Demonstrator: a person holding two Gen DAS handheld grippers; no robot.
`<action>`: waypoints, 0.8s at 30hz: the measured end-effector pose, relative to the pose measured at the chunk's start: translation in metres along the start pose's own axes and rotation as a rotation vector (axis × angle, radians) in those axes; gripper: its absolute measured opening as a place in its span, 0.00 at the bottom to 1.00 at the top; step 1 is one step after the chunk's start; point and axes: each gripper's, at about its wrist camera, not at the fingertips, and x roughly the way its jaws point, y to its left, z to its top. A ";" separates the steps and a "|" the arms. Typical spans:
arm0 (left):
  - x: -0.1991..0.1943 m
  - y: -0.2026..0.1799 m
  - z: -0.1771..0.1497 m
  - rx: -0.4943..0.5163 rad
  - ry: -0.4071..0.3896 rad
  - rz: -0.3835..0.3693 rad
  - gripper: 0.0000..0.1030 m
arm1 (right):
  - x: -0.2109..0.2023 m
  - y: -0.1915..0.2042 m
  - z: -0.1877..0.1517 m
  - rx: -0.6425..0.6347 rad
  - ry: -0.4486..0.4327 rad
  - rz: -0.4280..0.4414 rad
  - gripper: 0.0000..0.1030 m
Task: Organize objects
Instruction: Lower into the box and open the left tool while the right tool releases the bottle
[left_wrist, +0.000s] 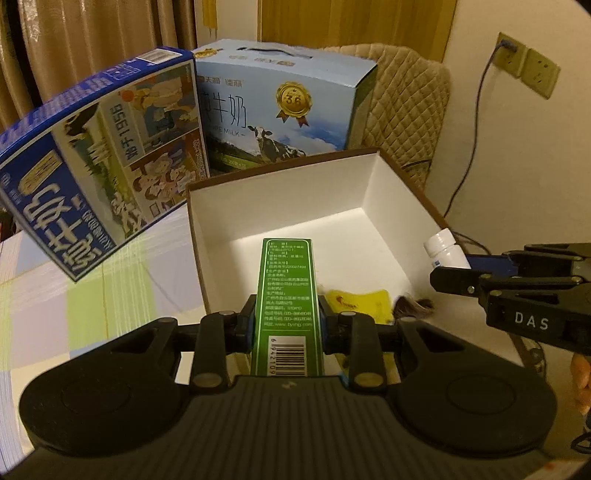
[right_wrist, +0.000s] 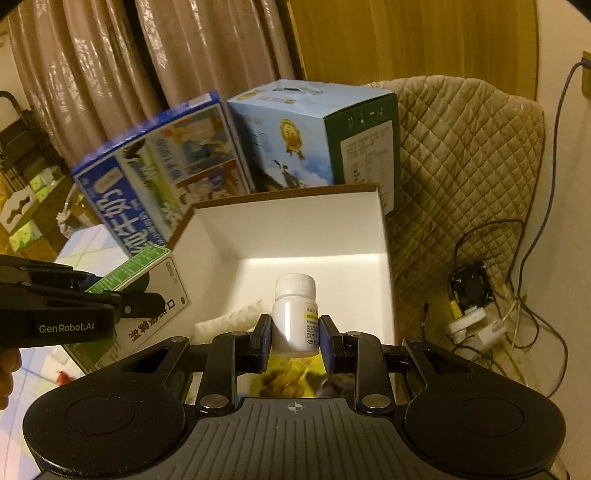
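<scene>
Left gripper: jaws shut tight on a green box, long and thin, with a barcode at the near end. Pokes forward over the near wall of the big open box, far end over the white floor inside. Seen from the right wrist too, green box with a white side, left gripper clamped on it, at the left edge of the big open box.

Right gripper: jaws shut on a small white bottle with a white cap, standing upright between the blue pads. Held above the near edge of the big open box. From the left wrist, white bottle sticking out at the right side, right gripper on it.

Below the grippers, a yellow packet and something dark and furry, just beside the near wall of the big box.

Behind the big box, a dark blue milk carton tipped over at a slant, and a light blue milk carton with a cow and a gold badge. Checked cloth on the table. Quilted chair to the right, and cables on the floor.
</scene>
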 end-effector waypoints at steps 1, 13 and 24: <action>0.007 0.000 0.005 0.006 0.002 0.004 0.25 | 0.006 -0.002 0.002 0.002 0.004 0.000 0.23; 0.086 0.002 0.048 0.075 0.050 0.044 0.25 | 0.069 -0.011 0.020 -0.024 0.072 -0.051 0.23; 0.127 0.000 0.052 0.119 0.069 0.064 0.25 | 0.090 -0.007 0.026 -0.087 0.078 -0.085 0.23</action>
